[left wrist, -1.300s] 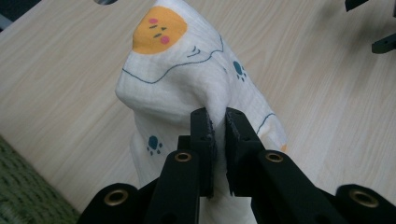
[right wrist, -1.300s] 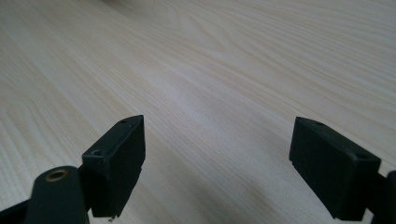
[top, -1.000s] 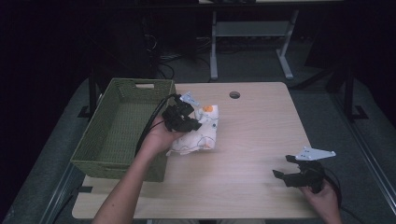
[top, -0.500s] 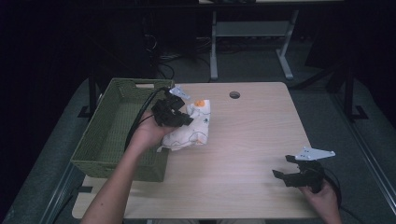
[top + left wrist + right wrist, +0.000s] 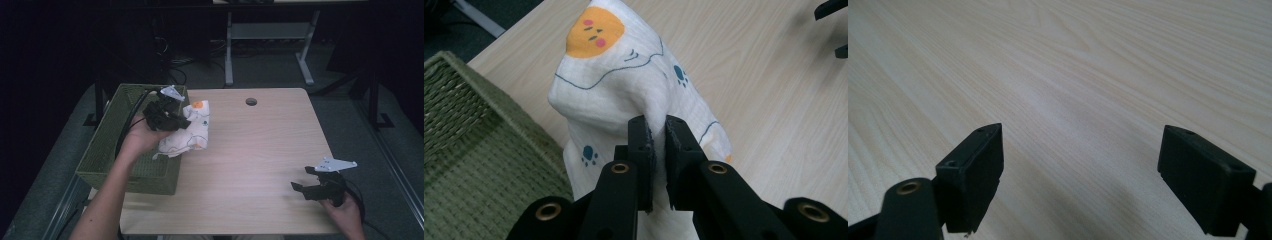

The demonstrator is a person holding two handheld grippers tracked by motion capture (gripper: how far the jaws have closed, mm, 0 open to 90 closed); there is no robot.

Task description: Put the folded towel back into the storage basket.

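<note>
Black jaws of the left gripper (image 5: pixel 655 150) are pinched tight on a fold of the white cloth (image 5: pixel 624 95); the fabric is squeezed into the narrow slot between the two pads, and the rest of it billows up and away from them; in the high view the left gripper (image 5: pixel 167 116) sits in the person's left hand (image 5: pixel 140 140) at the inner rim of the green woven basket (image 5: pixel 107 150), with the cloth (image 5: pixel 187 132) bunched just beside it, partly lifted and partly draped on the table (image 5: pixel 260 150) right against the basket's wall; the cloth carries an orange face patch with pink cheeks, blue paw prints and thin blue outlines; the gripper's cable loops back over the basket; the right gripper (image 5: pixel 311 184) rests low near the table's right front corner, held by the right hand (image 5: pixel 345 215), well apart from the cloth; its jaws stand wide apart with nothing but bare pale wood between them, as the right gripper view (image 5: pixel 1083 175) shows plainly; a grey three-cornered plate (image 5: pixel 334 163) sits on top of it; farther off on the tabletop is a small round hole (image 5: pixel 251 101); beyond the table stands the pale metal frame (image 5: pixel 270 40) of another desk on dark floor.
</note>
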